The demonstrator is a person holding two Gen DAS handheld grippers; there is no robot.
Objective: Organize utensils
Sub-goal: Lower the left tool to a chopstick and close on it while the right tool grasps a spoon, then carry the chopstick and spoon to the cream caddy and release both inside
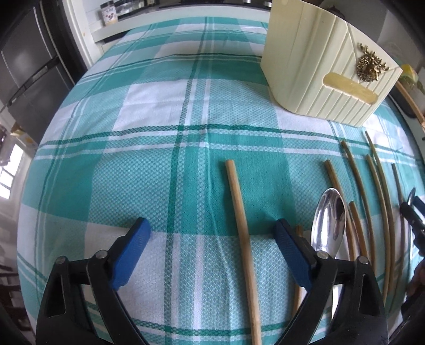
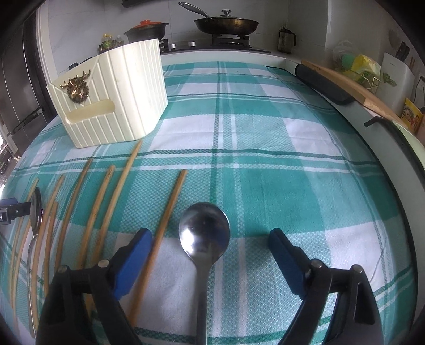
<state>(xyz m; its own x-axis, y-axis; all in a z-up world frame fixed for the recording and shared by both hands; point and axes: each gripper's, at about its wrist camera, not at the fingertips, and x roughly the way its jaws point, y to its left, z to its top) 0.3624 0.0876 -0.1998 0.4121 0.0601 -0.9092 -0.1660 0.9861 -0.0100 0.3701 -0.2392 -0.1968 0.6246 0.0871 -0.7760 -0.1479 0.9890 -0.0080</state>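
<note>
Teal-and-white checked tablecloth (image 1: 148, 111) covers the table, utensils laid out on it in loose rows. Left gripper (image 1: 212, 233) hovers low over the cloth, jaws spread wide, nothing held; a single wooden chopstick (image 1: 240, 223) lies lengthwise between the blue pads, touching neither. Just right of the right-hand pad a steel spoon (image 1: 329, 223) lies bowl-up, and beyond it a group of chopsticks (image 1: 372, 201) (some tan, some greenish) fans toward the table edge. Cream ribbed utensil holder (image 1: 318, 61) with a brass deer-head ornament stands upright at the far right of this view, well apart from the gripper. Right gripper (image 2: 211, 244) also has its jaws wide apart and grips nothing; a second spoon (image 2: 204, 233) lies bowl-up between its pads, handle running back under the gripper. One chopstick (image 2: 170, 212) lies just beside the left-hand pad (contact unclear). Farther left several more chopsticks lie side by side, the first spoon among them. Holder sits behind those chopsticks, upper left in the right wrist view. Frying pan (image 2: 225, 24) sits on a stove behind the table.
</note>
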